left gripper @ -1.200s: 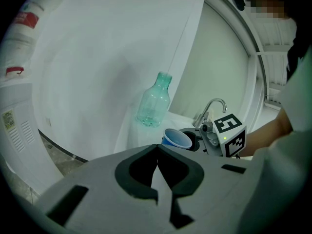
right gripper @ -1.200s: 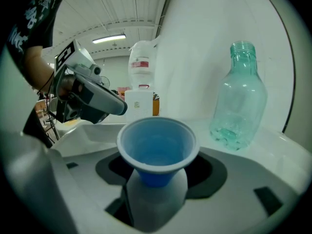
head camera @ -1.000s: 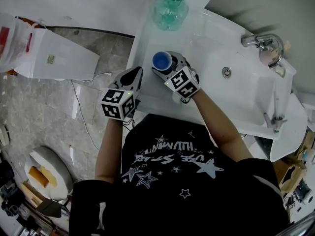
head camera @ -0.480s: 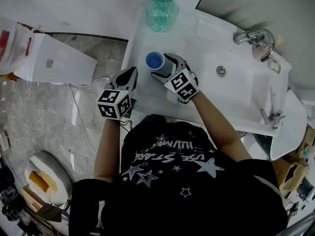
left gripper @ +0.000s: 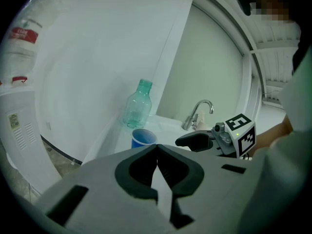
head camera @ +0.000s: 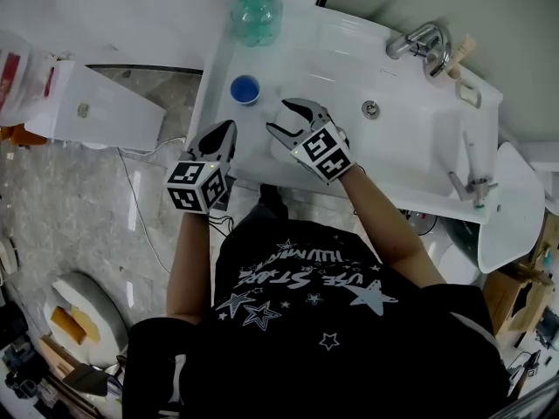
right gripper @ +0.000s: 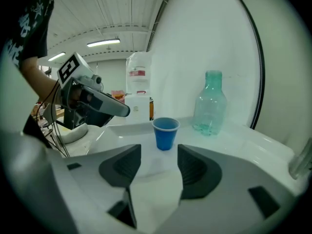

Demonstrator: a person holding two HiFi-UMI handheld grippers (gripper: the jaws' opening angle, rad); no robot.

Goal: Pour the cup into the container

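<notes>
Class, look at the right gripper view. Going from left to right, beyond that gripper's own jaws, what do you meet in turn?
left gripper → blue cup → clear green bottle. The white bag behind overlaps the left gripper's tip, so it is left out.

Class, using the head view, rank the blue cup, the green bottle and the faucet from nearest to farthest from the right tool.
From the right tool, whose jaws have just been closing with nothing between them:
1. The blue cup, just ahead and to its left.
2. The green bottle, beyond the cup at the back.
3. The faucet, far off to the right.
</notes>
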